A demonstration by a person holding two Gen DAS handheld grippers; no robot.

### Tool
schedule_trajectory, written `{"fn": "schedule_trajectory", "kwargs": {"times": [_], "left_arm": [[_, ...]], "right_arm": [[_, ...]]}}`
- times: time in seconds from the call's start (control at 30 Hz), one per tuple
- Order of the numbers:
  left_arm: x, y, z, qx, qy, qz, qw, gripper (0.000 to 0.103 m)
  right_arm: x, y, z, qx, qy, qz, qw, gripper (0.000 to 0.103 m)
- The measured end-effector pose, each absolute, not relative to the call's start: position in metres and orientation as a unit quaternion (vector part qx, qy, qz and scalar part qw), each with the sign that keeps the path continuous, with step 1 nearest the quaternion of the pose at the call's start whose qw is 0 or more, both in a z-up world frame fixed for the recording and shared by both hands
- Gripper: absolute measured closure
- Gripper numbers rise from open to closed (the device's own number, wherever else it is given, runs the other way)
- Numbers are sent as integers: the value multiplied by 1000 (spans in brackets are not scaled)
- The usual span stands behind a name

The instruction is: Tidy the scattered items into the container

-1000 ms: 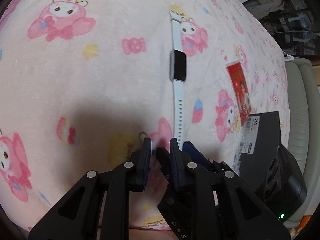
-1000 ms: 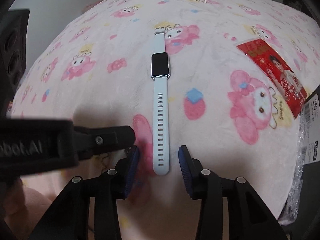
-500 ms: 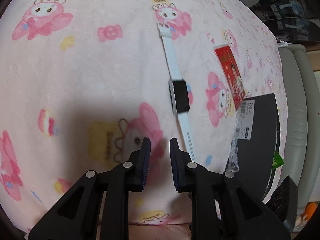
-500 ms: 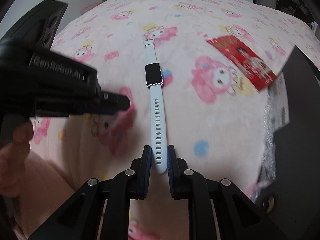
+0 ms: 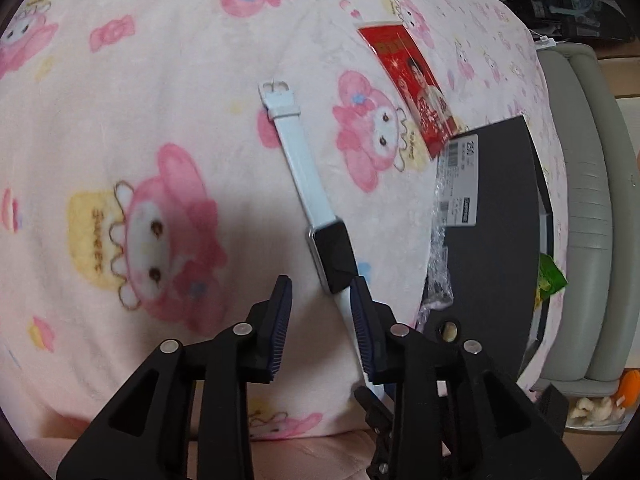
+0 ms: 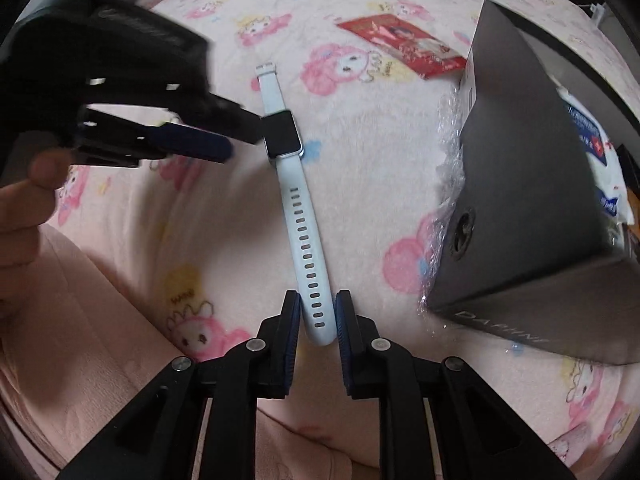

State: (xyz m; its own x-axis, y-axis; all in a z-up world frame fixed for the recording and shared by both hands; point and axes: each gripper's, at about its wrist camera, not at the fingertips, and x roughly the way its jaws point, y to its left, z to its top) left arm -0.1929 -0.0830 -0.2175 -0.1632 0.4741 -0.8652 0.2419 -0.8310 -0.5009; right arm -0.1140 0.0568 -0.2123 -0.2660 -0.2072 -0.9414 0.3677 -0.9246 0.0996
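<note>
From the left wrist view, the left tool (image 5: 320,308) stands open just near of the watch (image 5: 308,184), which lies stretched on the pink blanket (image 5: 140,100) left of the dark box (image 5: 500,220).

From the right wrist view, the right tool (image 6: 317,316) pinches the strap's near tip; the watch looks light, its band limp, its glass face fragile, so that strap end seems the safer hold.

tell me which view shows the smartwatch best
The right wrist view: the whole smartwatch shows, buckle to punched strap tip, which sits between the right claw fingers. The left wrist view shows only its buckle strap and dark face; the other strap runs behind the left claw.
</note>
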Motion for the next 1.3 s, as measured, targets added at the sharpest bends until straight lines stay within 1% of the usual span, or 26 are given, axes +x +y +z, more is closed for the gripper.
{"fn": "schedule_trajectory", "kwargs": {"times": [0.07, 0.37, 0.47, 0.67, 0.73, 0.87, 0.9, 1.03, 1.1, 1.2, 1.3], "left_arm": [[-200, -81, -218, -640, -275, 714, 75, 65], [-212, -71, -238, -657, -263, 704, 55, 65], [-203, -67, -236, -659, -247, 709, 51, 74], [-177, -56, -233, -668, -228, 706, 50, 75], [-168, -56, -232, -670, -239, 700, 54, 74], [-152, -55, -234, -678, -266, 682, 65, 72], [-152, -57, -234, -673, -273, 684, 63, 70], [-149, -66, -232, -653, -303, 692, 56, 70], [-148, -71, -231, -643, -318, 695, 52, 70], [-147, -78, -229, -627, -339, 700, 46, 70], [-148, -80, -232, -622, -348, 701, 37, 71]], "right_arm": [[-113, 56, -210, 569, 70, -799, 182, 87], [-120, 65, -232, 584, 36, -787, 195, 86], [-119, 64, -233, 582, 44, -789, 191, 86], [-105, 65, -225, 562, 84, -806, 165, 87], [-102, 74, -223, 561, 78, -811, 150, 87], [-103, 103, -220, 567, 26, -816, 109, 87], [-104, 110, -219, 565, 14, -819, 99, 87], [-106, 126, -210, 555, -27, -827, 80, 87], [-105, 127, -207, 548, -36, -831, 93, 86], [-102, 110, -205, 546, -27, -825, 144, 86], [-106, 101, -218, 566, -32, -809, 157, 86]]}}
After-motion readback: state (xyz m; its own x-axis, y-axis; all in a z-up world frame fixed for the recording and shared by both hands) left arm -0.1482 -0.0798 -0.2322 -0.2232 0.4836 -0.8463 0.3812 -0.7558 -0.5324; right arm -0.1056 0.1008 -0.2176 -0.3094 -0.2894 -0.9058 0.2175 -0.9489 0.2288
